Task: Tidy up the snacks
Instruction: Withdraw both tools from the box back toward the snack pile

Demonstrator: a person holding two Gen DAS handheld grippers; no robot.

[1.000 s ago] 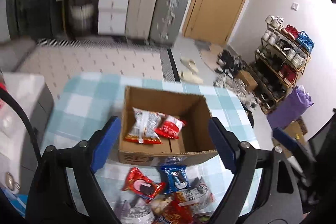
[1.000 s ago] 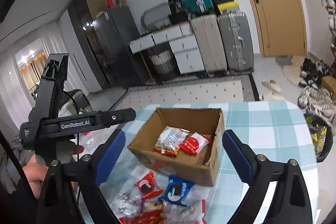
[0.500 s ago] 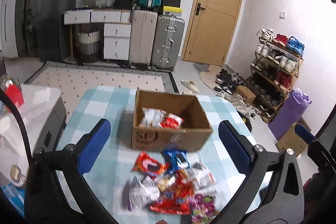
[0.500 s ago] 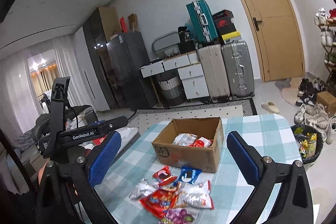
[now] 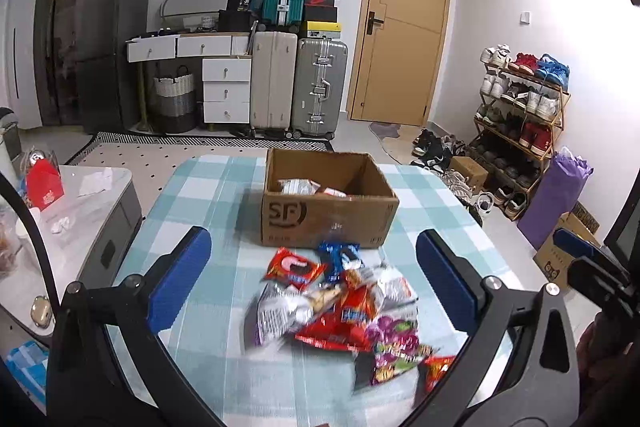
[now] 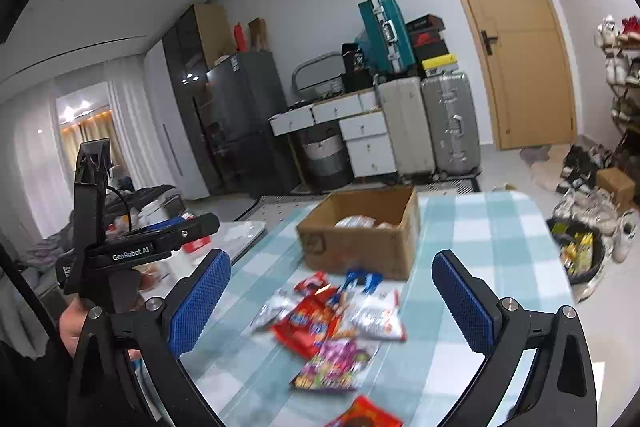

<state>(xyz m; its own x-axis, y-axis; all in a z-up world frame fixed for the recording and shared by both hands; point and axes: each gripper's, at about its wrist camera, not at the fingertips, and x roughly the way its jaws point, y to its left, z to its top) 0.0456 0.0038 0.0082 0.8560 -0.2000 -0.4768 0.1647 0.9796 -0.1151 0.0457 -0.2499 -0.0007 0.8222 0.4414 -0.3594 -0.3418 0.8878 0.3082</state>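
Observation:
An open cardboard box (image 5: 328, 211) (image 6: 360, 235) stands at the far end of the checked table (image 5: 200, 187), with two snack packets (image 5: 298, 187) (image 6: 356, 222) lying inside. In front of it is a loose pile of several snack packets (image 5: 340, 307) (image 6: 332, 319), blurred by motion. My left gripper (image 5: 312, 235) is open above the pile's near side, with nothing between its blue pads. My right gripper (image 6: 331, 257) is open too, held back from the pile and empty. A hand (image 6: 74, 323) holds the left gripper at the left of the right wrist view.
A grey side table (image 5: 100, 195) with a red bag (image 5: 44, 183) stands left of the table. A dark bin (image 6: 576, 255) and shoes lie on the floor to the right. Suitcases (image 5: 296, 87), drawers and a door are behind.
Both grippers have drawn back from the box toward the near side of the table. The whole snack pile has come into view, and both pairs of jaws stand wider.

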